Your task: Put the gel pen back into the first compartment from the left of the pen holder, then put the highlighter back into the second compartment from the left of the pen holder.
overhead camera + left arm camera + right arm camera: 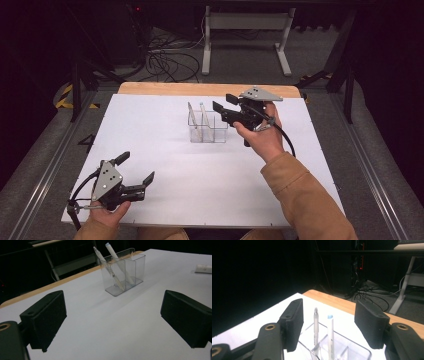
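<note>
A clear plastic holder (215, 131) (135, 267) stands at the middle of the white table sheet (150, 135). Two white pens lean in its left part: a grey-tipped one (193, 120) (106, 263) (316, 325) and a blue-tipped one (204, 118) (118, 263) (330, 335). My right gripper (223, 102) (329, 312) hovers open just above and right of the holder, both pen tips showing between its jaws. My left gripper (136, 168) (113, 302) stands open and holds nothing, low near the table's front left.
A small white cylinder (203, 268) lies on the sheet to the right of the holder. The wooden table edge (200, 89) runs along the back. Cables (170, 62) and a white desk frame (245, 30) are on the floor beyond.
</note>
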### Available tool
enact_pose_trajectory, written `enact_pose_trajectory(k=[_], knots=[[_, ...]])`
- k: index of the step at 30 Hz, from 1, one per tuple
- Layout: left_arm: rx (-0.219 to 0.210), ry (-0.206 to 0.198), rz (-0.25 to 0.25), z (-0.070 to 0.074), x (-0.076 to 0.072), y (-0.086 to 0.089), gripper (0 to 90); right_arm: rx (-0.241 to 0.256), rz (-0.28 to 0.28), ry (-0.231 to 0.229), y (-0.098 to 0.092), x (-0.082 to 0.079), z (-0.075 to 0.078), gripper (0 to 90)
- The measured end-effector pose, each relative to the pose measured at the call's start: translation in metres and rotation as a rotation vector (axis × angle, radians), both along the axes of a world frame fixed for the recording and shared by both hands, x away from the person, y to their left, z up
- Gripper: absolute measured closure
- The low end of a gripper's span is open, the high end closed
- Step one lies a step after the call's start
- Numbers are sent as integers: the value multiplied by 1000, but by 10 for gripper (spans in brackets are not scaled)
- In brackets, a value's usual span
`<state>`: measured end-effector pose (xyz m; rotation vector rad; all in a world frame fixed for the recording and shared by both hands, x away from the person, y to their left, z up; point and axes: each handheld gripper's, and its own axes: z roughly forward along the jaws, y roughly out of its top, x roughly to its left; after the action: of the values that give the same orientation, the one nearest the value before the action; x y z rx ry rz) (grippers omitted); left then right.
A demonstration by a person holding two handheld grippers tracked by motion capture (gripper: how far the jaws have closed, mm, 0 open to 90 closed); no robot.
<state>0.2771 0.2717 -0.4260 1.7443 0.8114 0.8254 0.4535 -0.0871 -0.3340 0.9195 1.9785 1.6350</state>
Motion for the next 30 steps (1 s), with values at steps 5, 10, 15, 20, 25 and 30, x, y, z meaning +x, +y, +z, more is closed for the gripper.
enact_pose_trajectory(k=[5,10,15,20,25,30], knots=[[5,0,0,0,0,-1,71,-15,-3,25,-14,-5,2,403],[5,1,1,0,0,-1,72,-24,-6,39,-24,-11,3,391],[4,-1,1,0,0,-1,71,-36,-7,42,-32,-15,3,384],[5,-4,2,0,-1,-1,72,-51,-11,47,-39,-19,4,378],[3,-4,2,0,0,-1,71,-81,-5,58,-45,-23,3,374],[2,3,-1,-1,1,-2,72,-141,-10,96,-55,-25,-1,375]])
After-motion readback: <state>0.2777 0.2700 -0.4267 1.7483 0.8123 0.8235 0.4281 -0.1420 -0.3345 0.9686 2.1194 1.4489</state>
